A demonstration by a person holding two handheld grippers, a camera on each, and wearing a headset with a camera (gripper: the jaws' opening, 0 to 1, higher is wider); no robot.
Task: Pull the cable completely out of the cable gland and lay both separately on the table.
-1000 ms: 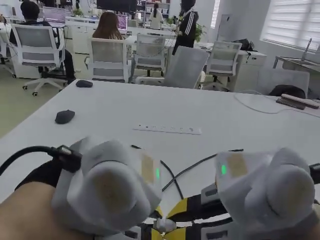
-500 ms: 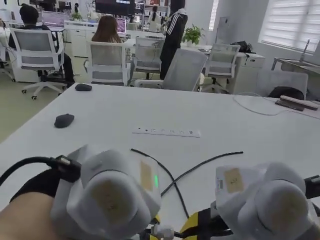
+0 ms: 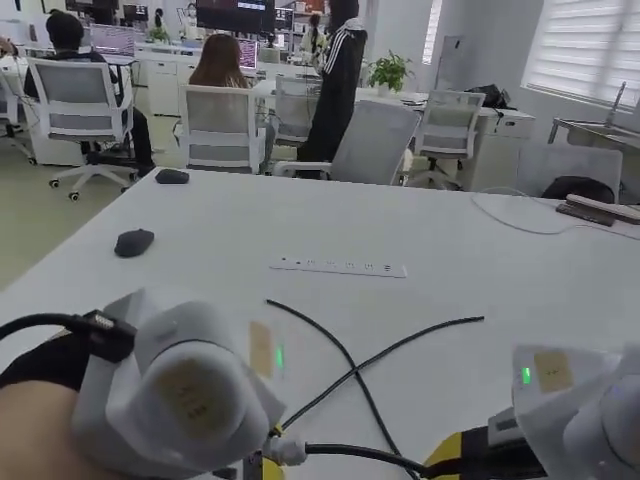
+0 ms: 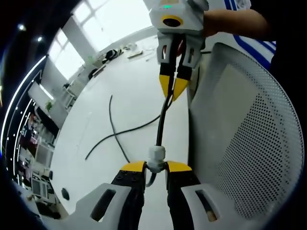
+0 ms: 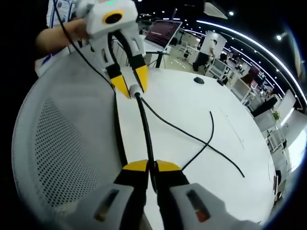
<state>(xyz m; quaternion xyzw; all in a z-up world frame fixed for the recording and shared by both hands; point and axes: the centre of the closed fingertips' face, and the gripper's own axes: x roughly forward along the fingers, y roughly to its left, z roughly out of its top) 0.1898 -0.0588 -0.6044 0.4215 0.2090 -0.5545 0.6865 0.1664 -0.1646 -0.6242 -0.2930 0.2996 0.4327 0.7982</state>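
The white cable gland point(image 4: 156, 157) is pinched between the jaws of the left claw point(image 4: 156, 167), at the lower centre of the left gripper view, above the desk point(image 3: 450, 230). The black cable point(image 5: 144, 127) coming out of it is pinched by the right claw point(image 5: 152, 167), at the bottom centre of the right gripper view. It is stretched nearly straight between the two claws. The pulling is judged to be under way, because the cable is not yet out of the gland.

For this step to be done well, the gland should be clamped firmly and held in one place. The cable should be drawn along the axis of the gland, not sideways, so that it does not jam inside. If the reach is used up, the cable should probably be gripped again closer to the gland.

One gland and one held cable are counted. Two loose black lengths point(image 3: 330, 335) are seen crossed in the centre of the head view; whether they belong to the held cable cannot be told. One power strip point(image 3: 340, 267) lies above them, and two computer mice point(image 3: 134, 242) lie at the left.
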